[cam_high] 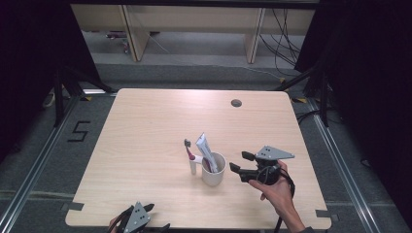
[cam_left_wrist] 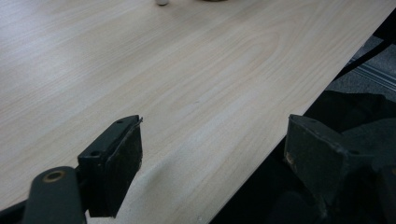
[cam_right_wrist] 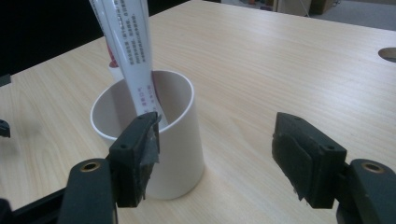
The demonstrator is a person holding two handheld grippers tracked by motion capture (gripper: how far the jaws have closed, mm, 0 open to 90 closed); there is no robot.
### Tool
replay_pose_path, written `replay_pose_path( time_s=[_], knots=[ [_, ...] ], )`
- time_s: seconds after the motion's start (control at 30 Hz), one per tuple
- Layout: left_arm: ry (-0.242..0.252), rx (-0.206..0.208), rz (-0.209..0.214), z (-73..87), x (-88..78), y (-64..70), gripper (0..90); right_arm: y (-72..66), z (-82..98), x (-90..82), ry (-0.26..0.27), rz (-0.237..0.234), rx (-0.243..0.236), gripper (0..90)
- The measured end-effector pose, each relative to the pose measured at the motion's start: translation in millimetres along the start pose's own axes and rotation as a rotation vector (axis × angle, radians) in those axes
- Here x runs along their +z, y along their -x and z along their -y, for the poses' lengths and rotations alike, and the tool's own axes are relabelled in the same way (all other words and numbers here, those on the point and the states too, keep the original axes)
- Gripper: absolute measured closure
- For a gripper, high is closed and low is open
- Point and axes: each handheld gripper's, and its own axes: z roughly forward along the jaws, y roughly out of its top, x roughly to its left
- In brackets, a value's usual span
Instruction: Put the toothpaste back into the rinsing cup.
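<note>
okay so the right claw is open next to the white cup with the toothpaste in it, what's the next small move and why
Probably ease the right claw a little further toward the white cup. Its jaws are open and level with the cup, but one pad is in front of the wall rather than around it. The toothpaste tube leans inside, so approach gently.

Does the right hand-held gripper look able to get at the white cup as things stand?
Probably yes. The right hand-held gripper is open and empty beside the white cup, bare table between them. The toothpaste tube stands inside the cup, not in the way.
</note>
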Motion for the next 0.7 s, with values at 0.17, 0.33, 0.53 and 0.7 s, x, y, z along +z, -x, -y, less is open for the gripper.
replay_pose_path(
  time_s=[0.17,0.33,0.53,0.7],
  knots=[
    [-0.005,0.000,-0.009,0.4,-1.9,-2.9,19.1,4.9,4.5,-4.7,-0.003,0.010,0.016,32.1],
    [0.005,-0.009,-0.010,0.3,-1.5,-1.3,19.1,7.7,7.1,-10.2,0.004,0.022,0.030,31.4],
    [0.007,-0.007,-0.009,0.0,0.9,-1.7,19.1,10.6,13.7,-13.8,-0.012,0.020,0.053,30.9],
    [-0.020,0.023,-0.012,1.3,-1.7,-2.8,19.1,13.4,17.5,-17.3,-0.009,0.043,0.033,30.7]
  ],
)
